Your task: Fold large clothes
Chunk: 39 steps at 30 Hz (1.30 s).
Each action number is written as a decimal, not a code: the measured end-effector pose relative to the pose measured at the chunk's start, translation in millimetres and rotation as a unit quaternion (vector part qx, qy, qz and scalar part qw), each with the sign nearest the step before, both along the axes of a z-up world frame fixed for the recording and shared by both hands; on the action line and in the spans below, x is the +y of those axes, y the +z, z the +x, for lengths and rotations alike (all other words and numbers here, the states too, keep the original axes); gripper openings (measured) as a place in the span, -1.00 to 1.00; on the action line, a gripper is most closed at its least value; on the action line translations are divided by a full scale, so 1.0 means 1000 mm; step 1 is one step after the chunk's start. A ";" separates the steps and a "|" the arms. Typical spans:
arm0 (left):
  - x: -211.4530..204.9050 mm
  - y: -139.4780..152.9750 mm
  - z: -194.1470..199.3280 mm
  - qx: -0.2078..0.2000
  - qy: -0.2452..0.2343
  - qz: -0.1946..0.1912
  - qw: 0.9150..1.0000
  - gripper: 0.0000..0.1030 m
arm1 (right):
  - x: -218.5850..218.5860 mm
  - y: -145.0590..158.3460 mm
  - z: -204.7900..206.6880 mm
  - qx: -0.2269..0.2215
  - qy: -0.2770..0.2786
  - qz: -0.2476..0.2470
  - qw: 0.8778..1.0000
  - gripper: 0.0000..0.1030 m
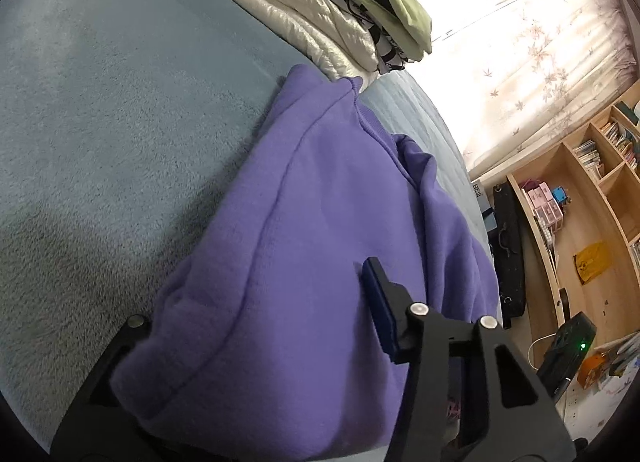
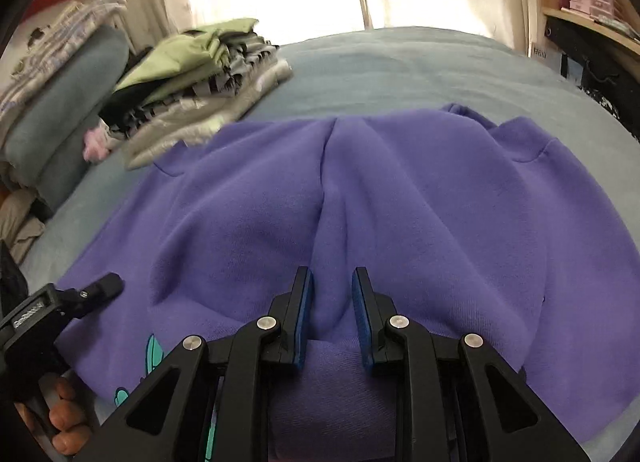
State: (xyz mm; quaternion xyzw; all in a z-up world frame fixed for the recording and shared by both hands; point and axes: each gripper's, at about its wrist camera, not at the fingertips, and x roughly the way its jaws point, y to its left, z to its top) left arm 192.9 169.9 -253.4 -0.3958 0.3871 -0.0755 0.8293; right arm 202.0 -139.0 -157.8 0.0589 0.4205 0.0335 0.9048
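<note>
Purple fleece, a big sweatshirt (image 2: 360, 190), lies spread on the blue bed (image 2: 400, 62), just beside a pile of folded clothes (image 2: 192, 102). The right claw (image 2: 332, 302) pinches a raised ridge of the fleece between its blue pads. That ridge is thick and soft, so it could slip out if pulled fast, and the fold would go crooked. The left claw (image 1: 256, 326) is partly spread with fleece bunched between its fingers; I cannot tell if it pinches. Both claws tilt down toward the bed.
</note>
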 end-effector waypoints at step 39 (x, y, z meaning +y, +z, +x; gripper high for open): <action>-0.317 0.207 -0.059 -0.256 -0.190 0.318 0.893 -0.67 | -0.179 0.073 -0.143 -0.029 -0.089 0.072 0.993 0.18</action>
